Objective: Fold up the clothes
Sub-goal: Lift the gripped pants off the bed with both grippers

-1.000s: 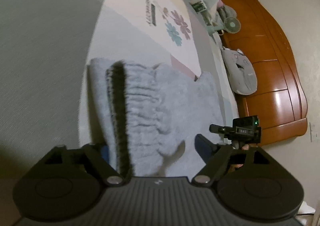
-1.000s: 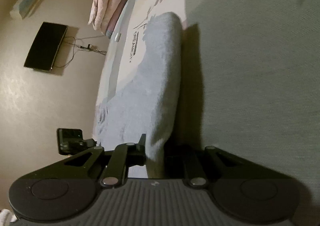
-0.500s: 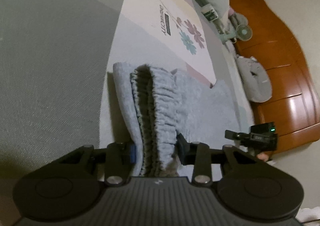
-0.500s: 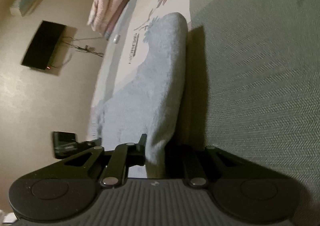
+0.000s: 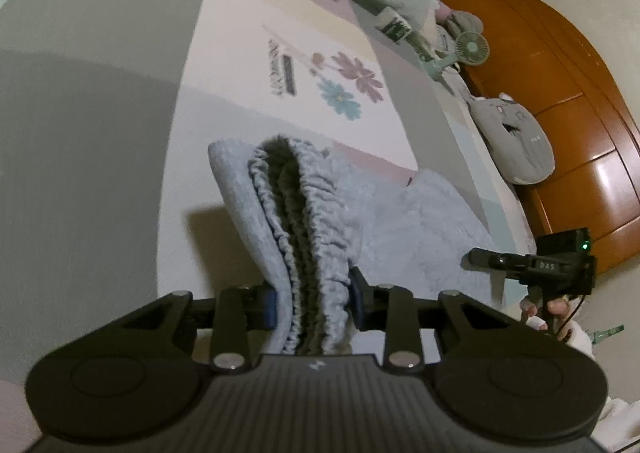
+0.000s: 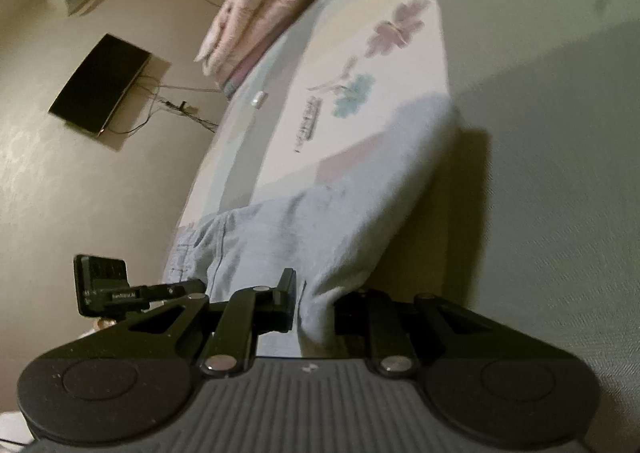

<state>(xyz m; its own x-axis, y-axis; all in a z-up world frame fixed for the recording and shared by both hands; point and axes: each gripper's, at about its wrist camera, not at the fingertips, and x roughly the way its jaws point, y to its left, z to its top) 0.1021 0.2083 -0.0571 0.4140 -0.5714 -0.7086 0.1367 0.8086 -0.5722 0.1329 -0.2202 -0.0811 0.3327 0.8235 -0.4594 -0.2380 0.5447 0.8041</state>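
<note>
Between the fingers of my left gripper (image 5: 313, 303), jaws closed down to the thickness of the cloth, sits the gathered elastic waistband of the grey fleece trousers (image 5: 400, 213). My right gripper (image 6: 314, 309) pinches another edge of the same garment just as narrowly. I judge both grips are there to carry one fold together. The trousers trail from the tongs onto the flower-print mat (image 5: 304, 65); beyond the mat lies a grey plush (image 5: 516, 141).
</note>
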